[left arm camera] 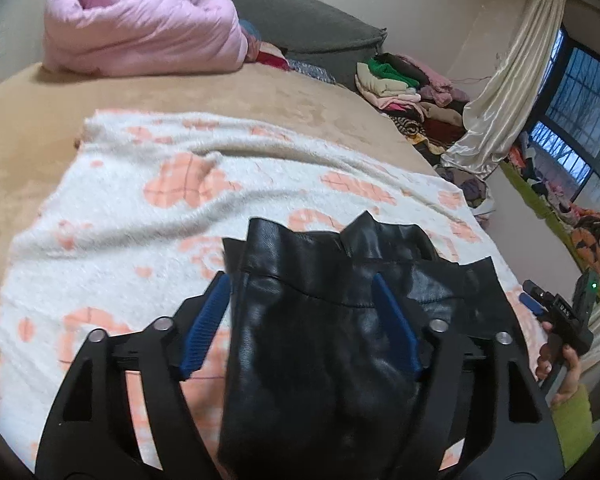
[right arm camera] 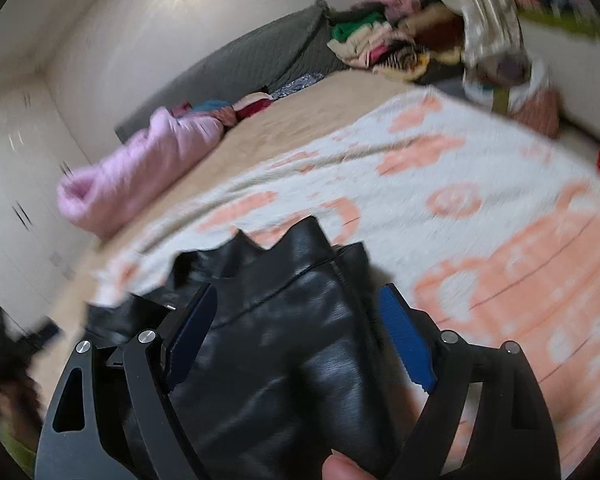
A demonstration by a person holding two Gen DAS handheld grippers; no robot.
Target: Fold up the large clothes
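A black leather garment [left arm camera: 320,340] lies bunched on a white blanket with peach patterns [left arm camera: 140,208], which is spread over the tan bed [left arm camera: 28,120]. My left gripper [left arm camera: 300,280] stands open astride the garment; its blue pads [left arm camera: 206,320] flank the leather without pressing on it. In the blurred right wrist view the same garment [right arm camera: 292,360] sits between the wide jaws of my right gripper [right arm camera: 298,288], also open, with a gap at the right pad [right arm camera: 406,344]. A thumb [right arm camera: 340,466] shows at the bottom edge.
A rolled pink quilt [left arm camera: 140,28] lies at the bed's far end against a grey headboard [left arm camera: 292,20]. Piled clothes [left arm camera: 404,84] and a cream curtain [left arm camera: 500,100] stand right of the bed. At the right edge, a hand [left arm camera: 560,364] in a green sleeve holds the other gripper.
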